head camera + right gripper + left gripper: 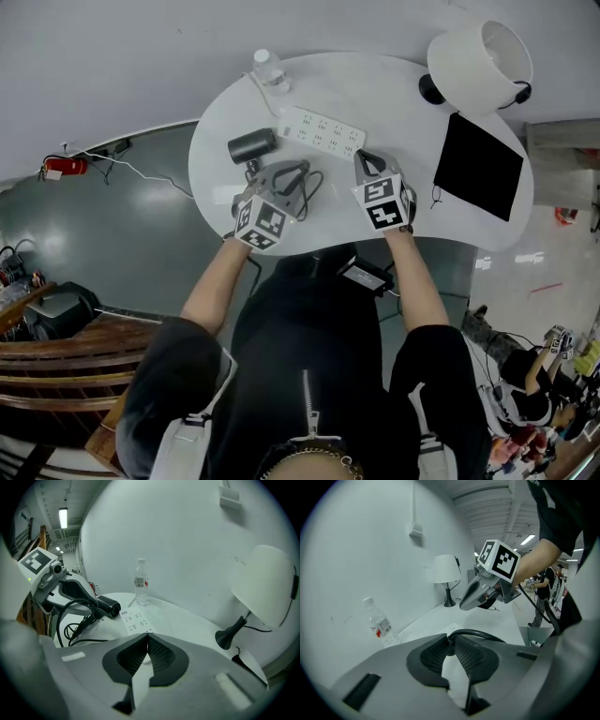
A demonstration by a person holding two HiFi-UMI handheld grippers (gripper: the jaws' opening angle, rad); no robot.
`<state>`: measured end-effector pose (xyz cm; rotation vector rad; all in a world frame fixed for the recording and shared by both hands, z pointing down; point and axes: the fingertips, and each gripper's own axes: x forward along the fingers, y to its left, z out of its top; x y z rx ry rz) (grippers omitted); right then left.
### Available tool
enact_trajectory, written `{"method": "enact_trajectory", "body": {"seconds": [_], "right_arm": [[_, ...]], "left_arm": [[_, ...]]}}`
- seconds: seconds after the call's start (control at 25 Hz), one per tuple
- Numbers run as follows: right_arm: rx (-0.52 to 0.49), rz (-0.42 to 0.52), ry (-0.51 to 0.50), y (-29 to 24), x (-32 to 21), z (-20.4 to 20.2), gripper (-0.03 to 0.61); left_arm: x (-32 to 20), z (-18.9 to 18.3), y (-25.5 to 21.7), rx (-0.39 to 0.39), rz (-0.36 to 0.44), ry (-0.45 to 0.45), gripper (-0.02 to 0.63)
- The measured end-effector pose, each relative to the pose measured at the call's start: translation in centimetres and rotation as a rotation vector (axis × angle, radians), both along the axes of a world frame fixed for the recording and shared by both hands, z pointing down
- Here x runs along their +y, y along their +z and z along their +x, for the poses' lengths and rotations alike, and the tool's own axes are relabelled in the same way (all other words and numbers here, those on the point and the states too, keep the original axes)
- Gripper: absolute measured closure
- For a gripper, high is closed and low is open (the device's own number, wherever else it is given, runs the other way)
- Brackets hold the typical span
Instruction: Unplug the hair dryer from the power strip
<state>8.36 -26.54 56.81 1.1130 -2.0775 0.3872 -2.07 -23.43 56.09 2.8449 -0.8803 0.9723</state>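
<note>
The white power strip (319, 131) lies at the back of the white oval table (450, 225); no plug shows in the sockets I can see in the right gripper view. The dark hair dryer (253, 145) lies left of the strip. Its black cord (305, 183) loops in front of it. My left gripper (286, 180) is shut on the cord (450, 641), held above the table. The cord's end (84, 620) hangs below that gripper (70, 590). My right gripper (362, 161) hovers near the strip's right end, shut and empty (147, 641).
A clear water bottle (270, 70) stands behind the strip. A white lamp (480, 54) on a black base is at the back right, with a black flat pad (478, 166) beside it. A thin white cable runs off the table's left side.
</note>
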Motion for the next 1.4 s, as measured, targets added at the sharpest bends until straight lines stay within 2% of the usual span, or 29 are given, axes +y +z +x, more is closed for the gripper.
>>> {"method": "enact_trajectory", "body": {"seconds": [0.72,1.4], "right_arm": [[0.027,0.111,-0.007,-4.8,6.0,-0.1,0.574],[0.013,0.145,-0.031,-6.0,10.2,-2.2,0.574]], "left_arm": [[4.6,-1.7,-4.1,0.017,0.104,0.0,0.56],[8.2,-2.7,-5.6,0.032,0.166,-0.001,0.56]]}}
